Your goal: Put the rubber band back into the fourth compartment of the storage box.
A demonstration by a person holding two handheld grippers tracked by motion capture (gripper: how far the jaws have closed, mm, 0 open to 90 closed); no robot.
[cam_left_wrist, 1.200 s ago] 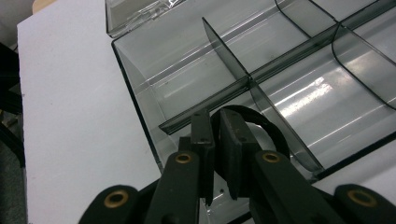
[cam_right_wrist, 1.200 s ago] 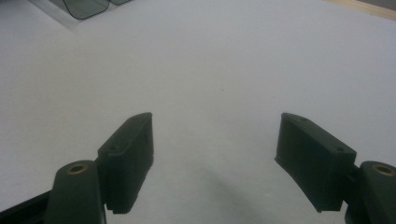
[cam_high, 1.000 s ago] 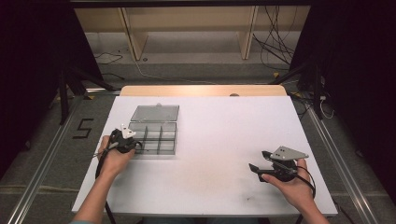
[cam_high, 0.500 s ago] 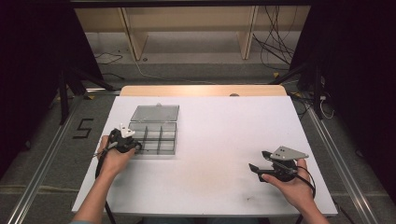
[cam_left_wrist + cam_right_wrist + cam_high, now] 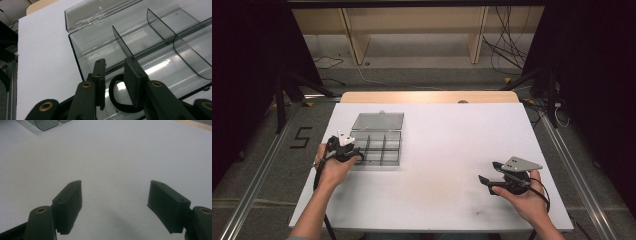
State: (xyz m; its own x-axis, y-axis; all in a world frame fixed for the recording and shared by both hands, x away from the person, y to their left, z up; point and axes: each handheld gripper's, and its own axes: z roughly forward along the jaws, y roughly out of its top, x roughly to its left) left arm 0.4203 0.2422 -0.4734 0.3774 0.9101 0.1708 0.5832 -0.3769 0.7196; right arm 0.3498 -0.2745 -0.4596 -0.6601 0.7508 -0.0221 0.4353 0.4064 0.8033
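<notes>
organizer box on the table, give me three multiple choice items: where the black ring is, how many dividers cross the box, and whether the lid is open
1. Where does the black ring lie?
A. in a near corner compartment of the organizer box
B. on the bare table beside the right gripper
C. on the lid

2. How many short dividers cross the box's long middle wall?
A. none
B. two
C. five

3. How is the lid?
A. shut
B. open, folded back
C. taken off and set on the floor

Answers: 1 A, the ring lies on the box floor between the left gripper jaws, which have just been opening. 2 B, two curved walls show. 3 B, it lies flat behind the box.
</notes>
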